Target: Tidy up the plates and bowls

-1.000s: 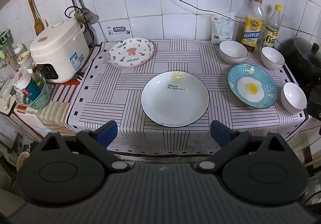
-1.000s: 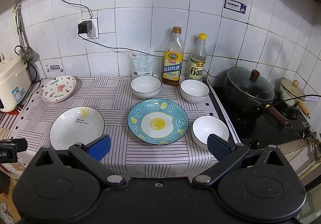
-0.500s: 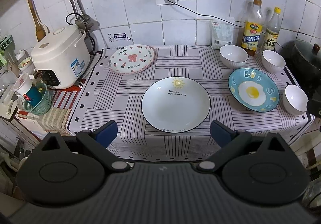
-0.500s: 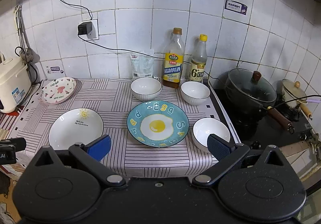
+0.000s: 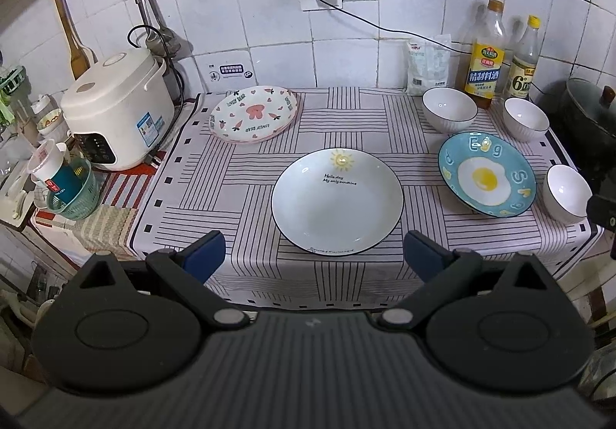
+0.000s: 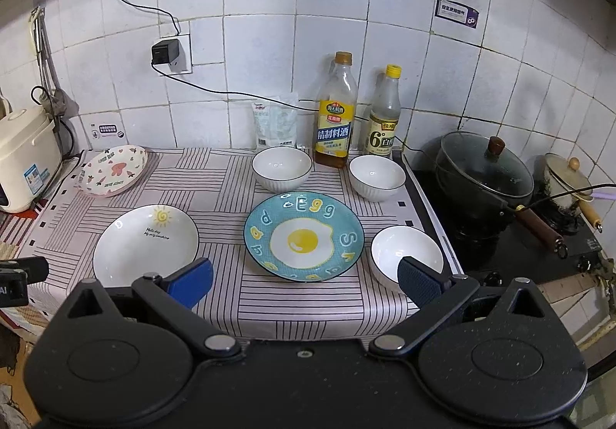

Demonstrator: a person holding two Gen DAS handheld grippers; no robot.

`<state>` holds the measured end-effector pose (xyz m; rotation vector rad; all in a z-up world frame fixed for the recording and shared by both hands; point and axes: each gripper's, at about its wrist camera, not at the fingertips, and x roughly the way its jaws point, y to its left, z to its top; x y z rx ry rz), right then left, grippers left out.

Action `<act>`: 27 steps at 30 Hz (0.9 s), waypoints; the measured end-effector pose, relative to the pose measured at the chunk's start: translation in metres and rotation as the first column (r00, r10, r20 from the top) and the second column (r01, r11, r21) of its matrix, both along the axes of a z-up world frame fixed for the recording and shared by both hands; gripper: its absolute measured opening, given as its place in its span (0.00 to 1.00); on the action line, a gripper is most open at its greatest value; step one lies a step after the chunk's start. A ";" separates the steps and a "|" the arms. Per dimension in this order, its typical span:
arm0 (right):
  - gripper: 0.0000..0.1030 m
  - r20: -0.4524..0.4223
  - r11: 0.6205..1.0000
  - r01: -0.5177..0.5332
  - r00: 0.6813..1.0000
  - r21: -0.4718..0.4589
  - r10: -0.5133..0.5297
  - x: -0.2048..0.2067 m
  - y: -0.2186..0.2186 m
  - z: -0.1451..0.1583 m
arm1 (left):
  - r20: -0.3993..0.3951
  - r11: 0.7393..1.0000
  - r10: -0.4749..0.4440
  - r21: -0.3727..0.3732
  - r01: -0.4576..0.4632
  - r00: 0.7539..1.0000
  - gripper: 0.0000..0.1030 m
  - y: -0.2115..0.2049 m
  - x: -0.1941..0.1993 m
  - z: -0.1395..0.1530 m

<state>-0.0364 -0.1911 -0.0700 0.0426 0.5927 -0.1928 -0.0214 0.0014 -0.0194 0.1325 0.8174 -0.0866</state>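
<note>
We are holding the left gripper above the near edge of the table, its jaws spread wide and gripping nothing, with the sun plate lying just ahead between the blue fingertips. We are holding the right gripper likewise at the near edge, jaws spread and empty, facing the egg plate. The pink plate is sitting at the far left corner, near the rice cooker. Three white bowls are standing apart around the egg plate: the far bowl beside the tall bottle, the corner bowl before the small bottle, and the near bowl just right of the egg plate, partly behind our right fingertip. A lidded pot is sitting on the stove to the right.
</note>
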 end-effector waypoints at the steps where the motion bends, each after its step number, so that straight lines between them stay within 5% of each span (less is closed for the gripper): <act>1: 1.00 0.001 1.000 -0.003 1.000 -0.003 0.003 0.001 0.000 0.000 | -0.002 1.000 0.001 -0.003 -0.001 1.000 0.97 0.001 0.000 0.001; 11: 1.00 0.032 0.999 -0.040 0.999 -0.009 0.041 0.004 0.004 0.004 | -0.013 0.999 0.050 -0.009 -0.050 0.999 0.97 0.013 0.006 0.002; 21: 1.00 0.230 0.975 -0.221 0.950 0.018 0.211 0.019 0.008 0.017 | -0.047 0.997 0.074 -0.019 -0.075 0.996 0.97 0.039 0.037 0.016; 27: 1.00 0.082 0.923 -0.329 0.944 0.201 0.319 0.082 0.003 -0.022 | -0.107 0.993 0.072 -0.082 -0.081 0.992 0.97 0.064 0.078 0.001</act>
